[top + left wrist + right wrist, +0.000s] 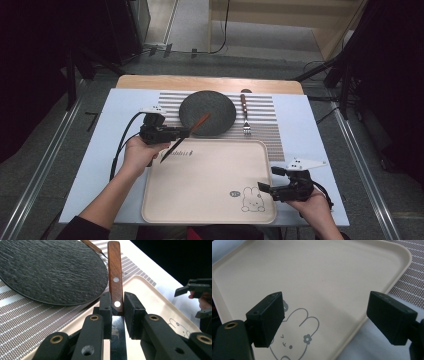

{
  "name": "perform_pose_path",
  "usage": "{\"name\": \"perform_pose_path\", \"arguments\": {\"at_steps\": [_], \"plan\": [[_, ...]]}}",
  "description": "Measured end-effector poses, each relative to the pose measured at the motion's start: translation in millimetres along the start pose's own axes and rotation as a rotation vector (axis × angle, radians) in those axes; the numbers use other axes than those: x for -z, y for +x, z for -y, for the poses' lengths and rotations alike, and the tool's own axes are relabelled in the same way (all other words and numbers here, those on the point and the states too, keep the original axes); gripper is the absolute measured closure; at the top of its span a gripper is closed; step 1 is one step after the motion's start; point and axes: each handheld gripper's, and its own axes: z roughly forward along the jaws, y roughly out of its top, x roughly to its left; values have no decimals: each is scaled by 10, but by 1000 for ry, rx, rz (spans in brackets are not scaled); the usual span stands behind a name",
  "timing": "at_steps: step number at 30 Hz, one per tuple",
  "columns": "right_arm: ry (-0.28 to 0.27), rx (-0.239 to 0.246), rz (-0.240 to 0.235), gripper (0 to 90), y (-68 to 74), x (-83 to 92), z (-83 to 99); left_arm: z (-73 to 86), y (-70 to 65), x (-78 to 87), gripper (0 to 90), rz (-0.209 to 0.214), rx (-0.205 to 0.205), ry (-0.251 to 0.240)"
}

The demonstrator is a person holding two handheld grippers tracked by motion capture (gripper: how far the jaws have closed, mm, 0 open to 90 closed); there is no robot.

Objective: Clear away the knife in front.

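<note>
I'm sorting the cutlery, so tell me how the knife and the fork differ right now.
The knife is held in the left gripper, lifted and slanting over the plate's edge and the tray; the fork lies flat and untouched on the striped placemat beside the plate. The knife ends in a blade, the fork in tines. Both have brown wooden handles.

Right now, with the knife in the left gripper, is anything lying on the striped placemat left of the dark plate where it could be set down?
Nothing visible does. The left gripper holds the knife over the near-left edge of the dark plate; the striped placemat left of it looks bare. The fork lies on the right.
</note>
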Motion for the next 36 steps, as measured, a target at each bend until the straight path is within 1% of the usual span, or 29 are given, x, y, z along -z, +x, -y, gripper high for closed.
{"name": "perform_pose_path", "arguments": {"at_steps": [2, 3, 12, 13, 15, 16, 21, 27, 28, 32, 36], "plan": [[0, 0, 0, 138, 2, 0, -1, 22, -16, 19, 767, -9, -3, 3], [0, 1, 0, 138, 2, 0, 0, 34, -20, 26, 766, -3, 0, 1], [2, -3, -1, 138, 3, -5, -1, 137, -99, 93, 767, -4, -5, 8], [2, -2, -1, 138, 3, -5, -1, 150, -107, 97, 767, 3, -3, 7], [3, -3, -1, 138, 3, -7, -1, 178, -129, 103, 767, -4, -7, 12], [3, -2, 0, 138, 2, -7, 0, 191, -137, 102, 767, 2, -9, 16], [3, -3, 0, 138, 0, -7, 0, 245, -174, 96, 767, 2, -18, 28], [3, -2, 2, 138, -6, -7, 1, 311, -182, 86, 766, -3, -24, 38], [4, -3, 1, 138, -6, -7, 1, 326, -187, 82, 767, -9, -26, 39], [2, -2, 2, 138, -5, -6, 1, 372, -185, 74, 766, -8, -22, 51], [1, -1, 2, 138, -5, -6, 2, 432, -201, 40, 766, -16, -23, 72]]}}
